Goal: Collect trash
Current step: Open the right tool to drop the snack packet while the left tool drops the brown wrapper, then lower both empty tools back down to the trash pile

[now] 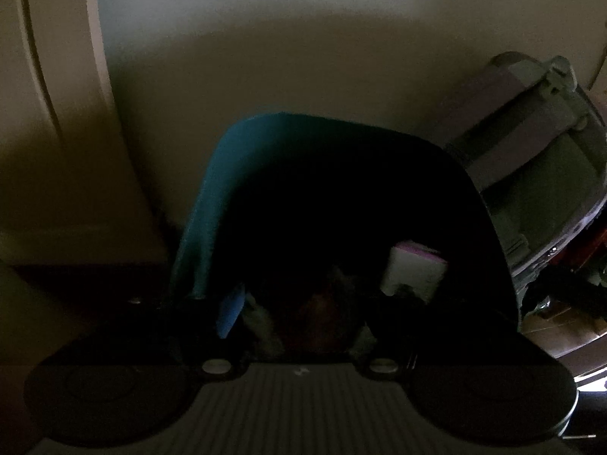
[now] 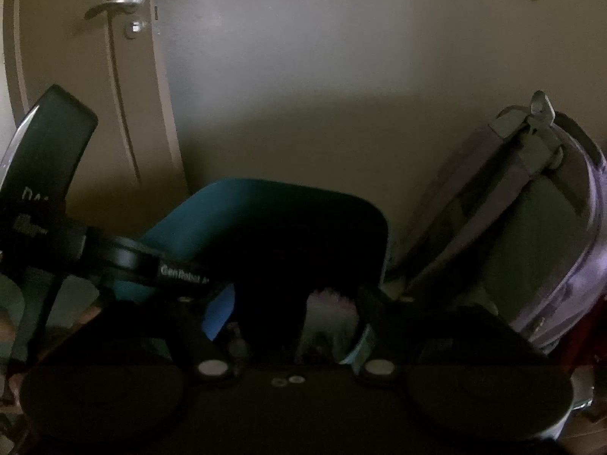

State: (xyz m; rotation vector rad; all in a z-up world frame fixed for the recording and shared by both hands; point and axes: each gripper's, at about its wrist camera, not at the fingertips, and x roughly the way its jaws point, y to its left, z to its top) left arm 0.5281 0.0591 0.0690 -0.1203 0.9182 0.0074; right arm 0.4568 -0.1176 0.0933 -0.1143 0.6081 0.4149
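Fingers of my left gripper (image 1: 299, 326) are sitting too deep in shadow; I cannot tell whether they are apart or together. Same trouble with my right gripper (image 2: 292, 326): its fingers are lost in the dark, state unreadable. Both are pointing into a teal bin (image 1: 212, 197) standing against a cream wall (image 1: 284, 68). Inside the bin, a white and pink carton (image 1: 413, 269) is leaning near the right side, and a blue scrap (image 1: 229, 313) is showing at the left. A purple and grey backpack (image 2: 531, 220) is resting just beside the bin. A door (image 2: 76, 57) with a metal handle (image 2: 114, 5) is standing left.
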